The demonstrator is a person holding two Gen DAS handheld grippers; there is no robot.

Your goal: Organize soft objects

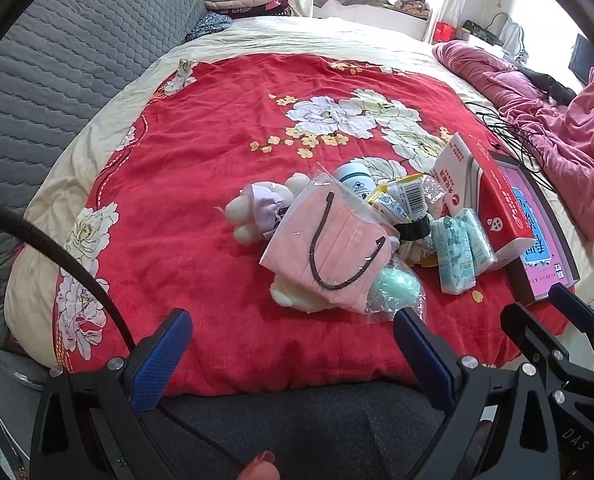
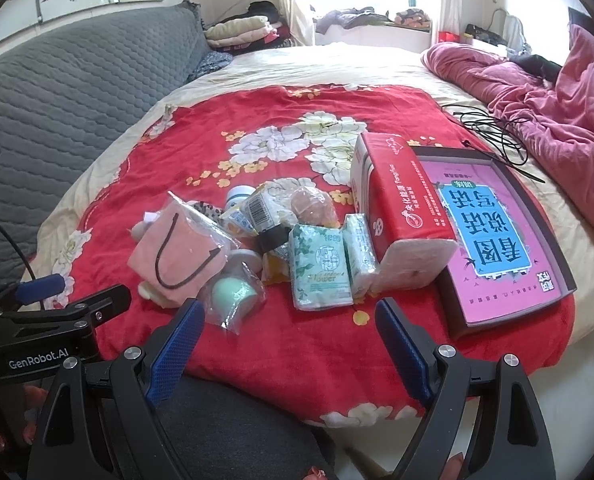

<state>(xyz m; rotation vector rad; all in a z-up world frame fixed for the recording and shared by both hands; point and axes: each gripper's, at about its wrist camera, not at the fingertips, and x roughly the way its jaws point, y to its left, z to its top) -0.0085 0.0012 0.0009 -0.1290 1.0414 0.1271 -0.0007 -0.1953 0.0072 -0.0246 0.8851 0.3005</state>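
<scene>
A shallow dark box lid (image 2: 568, 276) is lying on the red floral blanket (image 1: 201, 160) at the right of the bed, and a pink book (image 2: 493, 232) with large Chinese characters is sitting flat inside it. A red tissue pack (image 2: 401, 208) is leaning against the lid's left wall, partly over its rim.

The soft things are lying heaped in the middle of the blanket. A pink face mask in a clear sleeve (image 1: 329, 248) is resting on top of a cream plush toy (image 1: 257, 208), hiding most of it. A mint-green sponge in a clear bag (image 1: 397, 286) is lying at the near edge of the heap, touching the mask's sleeve. Two green-printed pocket tissue packs (image 2: 321, 268) are standing side by side between the heap and the red pack. Behind them, a white bottle (image 1: 355, 178) and small yellow-edged sachets (image 1: 393, 204) are crowding together. A black cable (image 2: 493, 128) is trailing across the bed beyond the lid, next to a rumpled pink quilt (image 1: 569, 140).

The left gripper (image 1: 293, 344) is hovering above the blanket's near edge with its blue-padded jaws spread wide, gripping nothing. The right gripper (image 2: 289, 332) is likewise gaping wide and empty, just short of the bagged sponge and the tissue packs.
</scene>
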